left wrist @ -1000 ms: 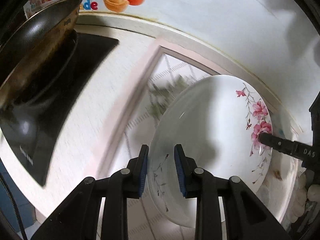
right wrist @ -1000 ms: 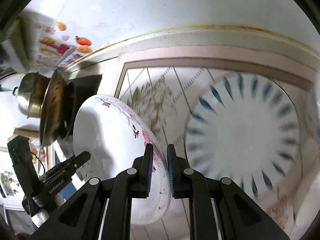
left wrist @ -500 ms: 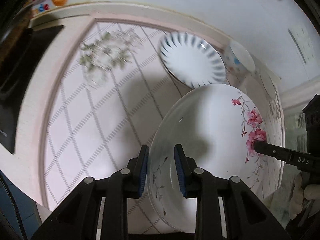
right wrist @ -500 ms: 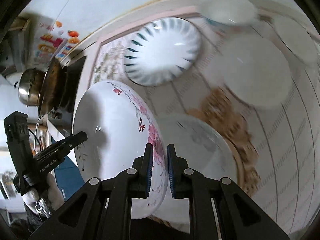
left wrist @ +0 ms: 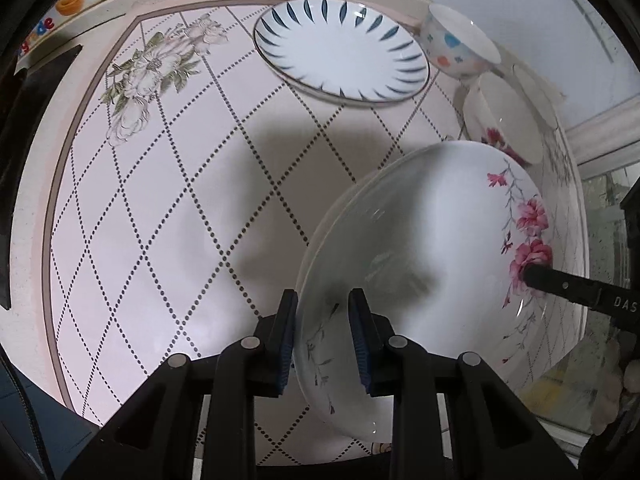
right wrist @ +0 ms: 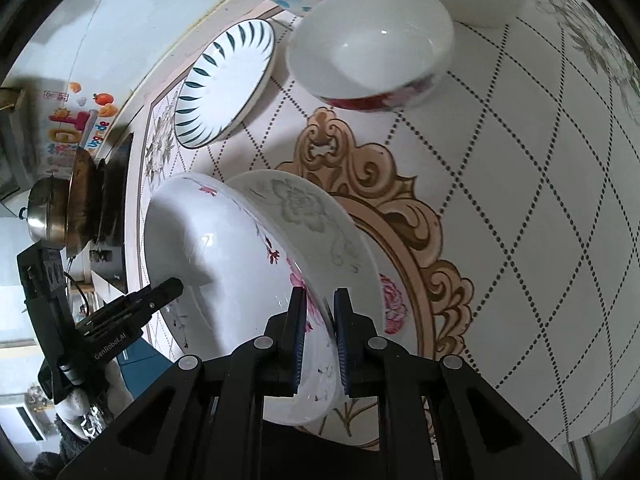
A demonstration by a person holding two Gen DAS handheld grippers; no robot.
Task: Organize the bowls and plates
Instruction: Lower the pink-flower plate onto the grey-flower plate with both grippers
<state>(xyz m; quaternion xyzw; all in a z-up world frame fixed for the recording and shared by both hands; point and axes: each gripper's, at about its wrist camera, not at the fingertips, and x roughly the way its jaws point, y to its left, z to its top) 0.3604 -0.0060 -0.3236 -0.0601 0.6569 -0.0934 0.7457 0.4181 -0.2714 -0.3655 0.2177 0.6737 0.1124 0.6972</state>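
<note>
You are carrying the floral plate (left wrist: 432, 240) between both tools: the left tool (left wrist: 322, 334) is clamped on the near rim, and the right tool (right wrist: 320, 330) is clamped on the opposite rim, beside the pink blossoms. The plate is tilted and held above the bench (left wrist: 160, 220), directly over a second plate (right wrist: 320, 220) with a grey flower on its rim. Each grip covers only a narrow strip of glazed rim, so any difference in speed or angle between your hands could twist the plate out of one tool. If one side slips, the plate will likely drop onto the plate below and chip both. Lower both hands together and level the plate before release. The blue-striped plate (left wrist: 340, 50) and the red-flowered bowl (right wrist: 372, 46) lie near; keep your swing clear of them.
</note>
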